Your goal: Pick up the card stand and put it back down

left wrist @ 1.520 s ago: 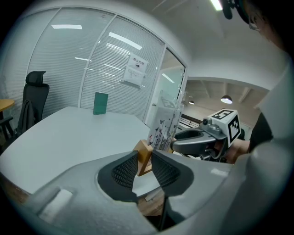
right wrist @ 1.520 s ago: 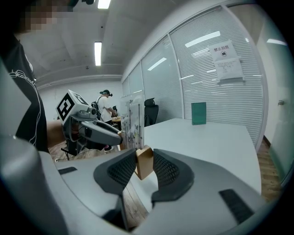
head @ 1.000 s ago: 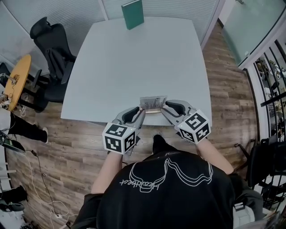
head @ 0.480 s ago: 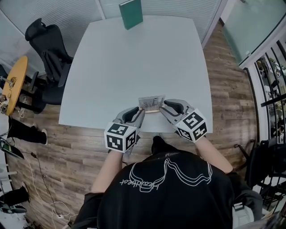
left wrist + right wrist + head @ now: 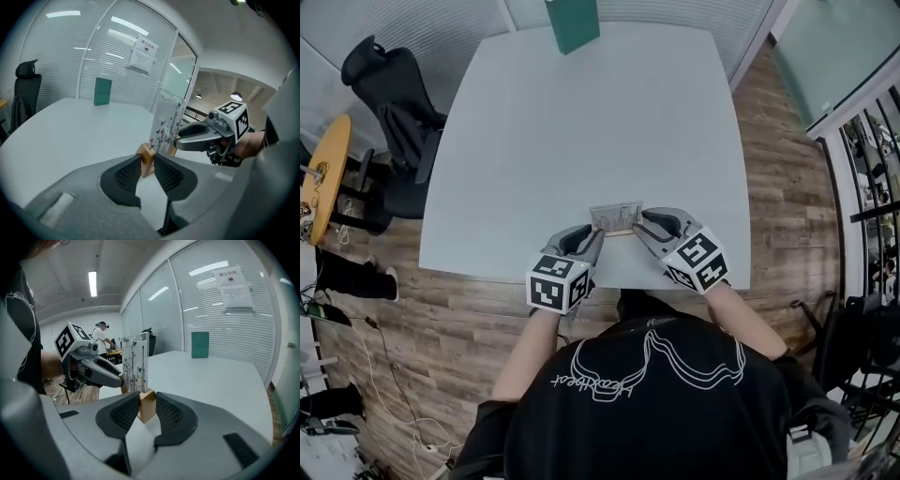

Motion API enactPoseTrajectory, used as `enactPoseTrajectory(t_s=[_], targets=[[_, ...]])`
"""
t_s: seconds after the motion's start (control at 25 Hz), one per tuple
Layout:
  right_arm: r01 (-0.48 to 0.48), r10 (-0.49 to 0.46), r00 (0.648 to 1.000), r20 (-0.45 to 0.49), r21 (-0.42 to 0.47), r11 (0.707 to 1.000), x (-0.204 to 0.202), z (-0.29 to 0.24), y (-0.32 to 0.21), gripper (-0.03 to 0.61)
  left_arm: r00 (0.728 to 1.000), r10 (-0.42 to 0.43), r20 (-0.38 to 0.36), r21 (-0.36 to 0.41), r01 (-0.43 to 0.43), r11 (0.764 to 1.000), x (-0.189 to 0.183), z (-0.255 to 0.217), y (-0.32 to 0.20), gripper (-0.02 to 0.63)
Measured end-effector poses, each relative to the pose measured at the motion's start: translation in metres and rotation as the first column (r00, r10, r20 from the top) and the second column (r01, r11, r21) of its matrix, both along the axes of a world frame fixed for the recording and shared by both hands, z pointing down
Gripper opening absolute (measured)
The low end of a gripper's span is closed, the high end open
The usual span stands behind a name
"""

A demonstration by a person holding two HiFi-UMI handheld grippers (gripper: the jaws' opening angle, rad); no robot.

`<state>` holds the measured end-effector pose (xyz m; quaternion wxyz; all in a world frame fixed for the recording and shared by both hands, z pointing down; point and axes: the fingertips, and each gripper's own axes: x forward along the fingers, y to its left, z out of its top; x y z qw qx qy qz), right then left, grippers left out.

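The card stand [image 5: 616, 217] is a clear upright holder with a printed card, set in a wooden base, above the near part of the white table [image 5: 581, 122]. My left gripper [image 5: 597, 235] is shut on the base's left end [image 5: 146, 158]. My right gripper [image 5: 639, 225] is shut on the right end [image 5: 147, 404]. The card [image 5: 166, 124] rises between the two grippers and also shows in the right gripper view [image 5: 135, 363]. Each gripper shows in the other's view: the right gripper [image 5: 206, 136] and the left gripper [image 5: 96, 371]. I cannot tell whether the base touches the table.
A green book [image 5: 573, 23] stands upright at the table's far edge. A black office chair [image 5: 389, 103] and a round wooden table [image 5: 323, 169] are off to the left. Glass walls with blinds lie behind, and wood floor surrounds the table.
Both grippers keep their grip on the stand's base. In the head view the stand and grippers now sit farther in from the table's near edge, and the view has shifted.
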<state>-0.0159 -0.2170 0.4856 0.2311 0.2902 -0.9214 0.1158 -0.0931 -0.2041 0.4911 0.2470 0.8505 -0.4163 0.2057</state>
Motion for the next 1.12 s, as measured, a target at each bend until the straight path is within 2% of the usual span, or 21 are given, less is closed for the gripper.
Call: enactPoseTrajectory(t_s=[0.64,1.12], targets=[[0.031,-0.037,0.994,-0.102,-0.058,0.998,-0.001,0.067,-0.024,0.117,0.997,0.035,0.066,-0.114,-0.027,0.993,0.001,0.073,-0.022,0.087],[0.025,-0.035,0.993,-0.115,-0.085,0.996,0.007,0.088,-0.024,0.121,0.994,0.049,0.099,-0.125,-0.036,0.991,0.009,0.086,-0.023,0.086]])
